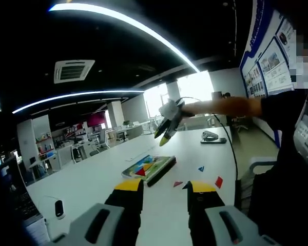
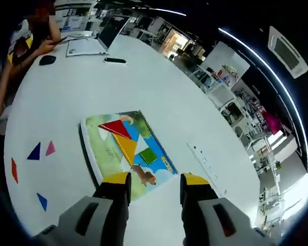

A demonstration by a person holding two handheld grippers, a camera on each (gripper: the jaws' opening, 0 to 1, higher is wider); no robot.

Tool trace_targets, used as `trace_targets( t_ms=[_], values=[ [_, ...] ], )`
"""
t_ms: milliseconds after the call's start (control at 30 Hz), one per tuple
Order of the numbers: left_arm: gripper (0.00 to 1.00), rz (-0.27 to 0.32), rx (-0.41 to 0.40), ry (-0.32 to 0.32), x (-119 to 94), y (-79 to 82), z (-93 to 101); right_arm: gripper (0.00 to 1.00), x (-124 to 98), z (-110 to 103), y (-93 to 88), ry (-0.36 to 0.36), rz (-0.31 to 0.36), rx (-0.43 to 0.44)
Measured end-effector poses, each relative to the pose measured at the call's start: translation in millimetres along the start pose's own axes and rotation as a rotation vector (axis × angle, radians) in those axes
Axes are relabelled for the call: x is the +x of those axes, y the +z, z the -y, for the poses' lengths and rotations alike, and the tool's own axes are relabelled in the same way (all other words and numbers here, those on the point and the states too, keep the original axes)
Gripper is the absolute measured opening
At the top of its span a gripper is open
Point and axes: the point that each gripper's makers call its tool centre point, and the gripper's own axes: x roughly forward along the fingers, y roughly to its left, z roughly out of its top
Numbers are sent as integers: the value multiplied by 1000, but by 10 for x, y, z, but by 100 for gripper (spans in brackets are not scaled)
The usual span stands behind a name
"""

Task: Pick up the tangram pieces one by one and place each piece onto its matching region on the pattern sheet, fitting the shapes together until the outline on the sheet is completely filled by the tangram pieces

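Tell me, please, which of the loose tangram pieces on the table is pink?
The small pink triangle, beside the blue triangle; the other loose pieces there are red and blue.

Pattern sheet (image 2: 127, 151): lies flat on table (image 2: 82, 87), centre of the right gripper view. Three tangram pieces (image 2: 124, 139) rest on it, touching, toward its 11 o'clock half. Loose pieces (image 2: 34, 152) lie on the table at 9 o'clock of the sheet, well apart. Laptop (image 2: 95, 42) at 11 o'clock, far edge.
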Motion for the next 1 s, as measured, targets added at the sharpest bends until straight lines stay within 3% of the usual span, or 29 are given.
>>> trace_targets(
  t_ms=[333, 567, 1000],
  values=[
    [36, 8, -9, 16, -12, 8, -26, 47, -281, -219, -43, -13, 171, 122],
    [36, 17, -19, 30, -21, 30, -62, 49, -529, -435, 32, -21, 314, 200],
    [36, 22, -30, 46, -38, 32, -100, 47, -1040, -748, -27, -46, 472, 270]
  ],
)
